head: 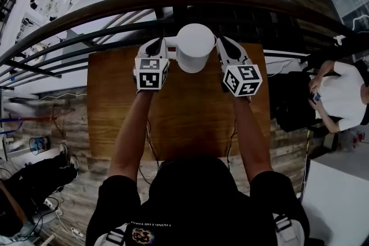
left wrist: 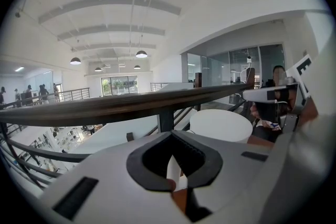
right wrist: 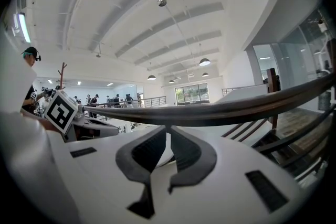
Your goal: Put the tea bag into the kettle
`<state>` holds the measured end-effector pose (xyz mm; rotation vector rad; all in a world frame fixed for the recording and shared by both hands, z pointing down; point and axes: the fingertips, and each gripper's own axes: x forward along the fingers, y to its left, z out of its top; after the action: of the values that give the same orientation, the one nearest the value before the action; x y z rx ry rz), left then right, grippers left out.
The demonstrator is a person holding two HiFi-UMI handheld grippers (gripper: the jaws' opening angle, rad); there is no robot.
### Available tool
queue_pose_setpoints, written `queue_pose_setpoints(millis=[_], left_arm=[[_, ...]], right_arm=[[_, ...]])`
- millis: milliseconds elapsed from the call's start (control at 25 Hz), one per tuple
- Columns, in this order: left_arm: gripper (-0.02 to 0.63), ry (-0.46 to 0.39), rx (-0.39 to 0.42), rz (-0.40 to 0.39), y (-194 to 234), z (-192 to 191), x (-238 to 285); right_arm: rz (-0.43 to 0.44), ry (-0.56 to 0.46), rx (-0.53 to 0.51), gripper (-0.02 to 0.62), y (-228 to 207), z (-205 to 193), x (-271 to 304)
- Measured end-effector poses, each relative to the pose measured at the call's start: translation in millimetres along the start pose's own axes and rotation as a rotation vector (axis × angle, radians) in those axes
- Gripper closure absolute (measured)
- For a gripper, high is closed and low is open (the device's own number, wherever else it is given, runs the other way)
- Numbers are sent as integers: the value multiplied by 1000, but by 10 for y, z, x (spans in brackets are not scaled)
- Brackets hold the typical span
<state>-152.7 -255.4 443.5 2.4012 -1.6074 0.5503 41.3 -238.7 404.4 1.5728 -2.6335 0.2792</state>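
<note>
My left gripper (head: pixel 163 43) sits just left of the kettle (head: pixel 195 48), its dark ribbed jaws pressed together. A narrow pale strip (left wrist: pixel 174 168) shows in the hollow under their tips, and I can't tell whether it is the tea bag. The kettle is a smooth white cylinder standing upright, flat round top up, at the far edge of the wood-grain table (head: pixel 190 118). Just right of it, my right gripper (head: pixel 220 40) has its tips touching, with nothing pinched.
</note>
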Motion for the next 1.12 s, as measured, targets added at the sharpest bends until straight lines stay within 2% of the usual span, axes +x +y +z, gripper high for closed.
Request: queue_pose_setpoints(millis=[480,840,1120], left_arm=[[603,2,19,14,1,-8,-10],[603,4,-2,-3,-12,-16,27],[603,0,2,-1,9,10,6]], right_arm=[[10,6,12,575,27,-12,33],[-18,-17,15,575,-29,55,9],[3,-24,65,571,49,80,42]])
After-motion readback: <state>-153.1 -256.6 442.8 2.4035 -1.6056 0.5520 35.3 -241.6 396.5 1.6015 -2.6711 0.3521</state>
